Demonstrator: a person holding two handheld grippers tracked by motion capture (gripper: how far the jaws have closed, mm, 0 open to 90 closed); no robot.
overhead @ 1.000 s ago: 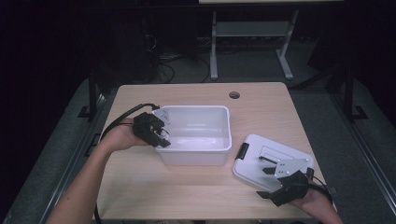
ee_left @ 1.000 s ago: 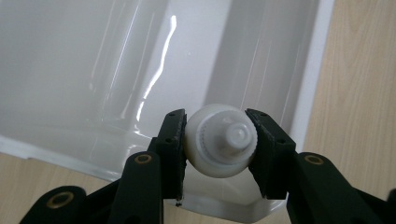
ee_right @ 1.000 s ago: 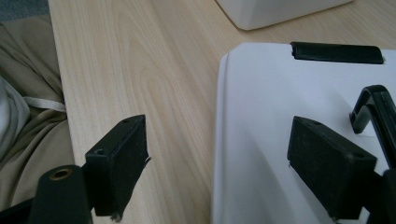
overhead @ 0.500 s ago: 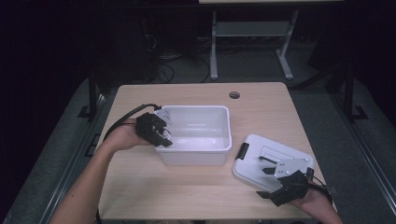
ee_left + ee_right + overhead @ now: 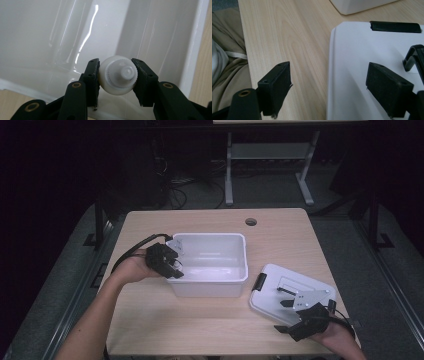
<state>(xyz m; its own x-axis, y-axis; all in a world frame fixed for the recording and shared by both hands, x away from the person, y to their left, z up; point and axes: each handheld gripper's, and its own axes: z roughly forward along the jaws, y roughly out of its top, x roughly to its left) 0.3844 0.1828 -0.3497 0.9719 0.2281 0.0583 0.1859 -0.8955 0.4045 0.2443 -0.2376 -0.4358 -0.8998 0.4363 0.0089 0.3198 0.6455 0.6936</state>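
One white ball [image 5: 118, 77], one tub [image 5: 210, 265]

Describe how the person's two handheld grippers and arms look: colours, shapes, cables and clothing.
Both the left gripper and right gripper are black, blocky, with two flat-padded jaws and brass-coloured pivot pins. A black cable trails from the left gripper. The forearms are bare, with no sleeves.

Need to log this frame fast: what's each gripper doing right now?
Left gripper: shut on a round white cap, over the white bin.
Right gripper: open, holding nothing, jaws either side of the white lid's edge.
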